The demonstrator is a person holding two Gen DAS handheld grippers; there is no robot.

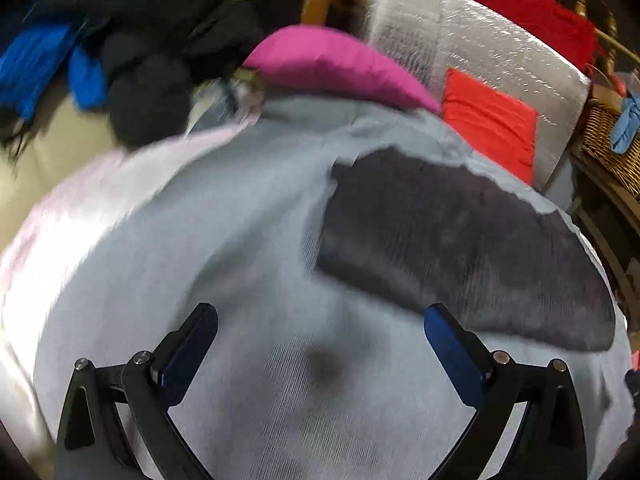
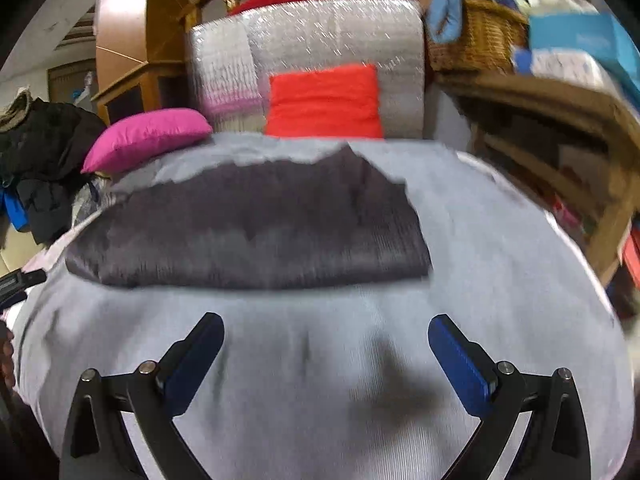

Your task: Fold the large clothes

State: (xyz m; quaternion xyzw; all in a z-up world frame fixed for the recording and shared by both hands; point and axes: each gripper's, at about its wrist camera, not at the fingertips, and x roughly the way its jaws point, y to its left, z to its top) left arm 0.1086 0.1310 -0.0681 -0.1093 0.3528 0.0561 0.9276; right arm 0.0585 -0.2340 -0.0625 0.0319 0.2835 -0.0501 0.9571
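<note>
A dark grey folded garment (image 1: 460, 248) lies on a light grey-blue cloth-covered surface (image 1: 200, 240). In the right wrist view the same dark garment (image 2: 248, 228) lies across the middle, on the light cloth (image 2: 500, 280). My left gripper (image 1: 320, 316) is open and empty above the light cloth, with the dark garment just ahead and to its right. My right gripper (image 2: 326, 326) is open and empty above the light cloth, a little short of the dark garment's near edge. Both views are blurred.
A pink cushion (image 1: 340, 64) and a red cushion (image 1: 492, 124) sit at the far edge against a silver padded backrest (image 2: 320, 32). Dark and blue clothes (image 1: 140, 60) are piled far left. A wicker basket (image 2: 476, 36) and wooden shelves (image 2: 560, 140) stand to the right.
</note>
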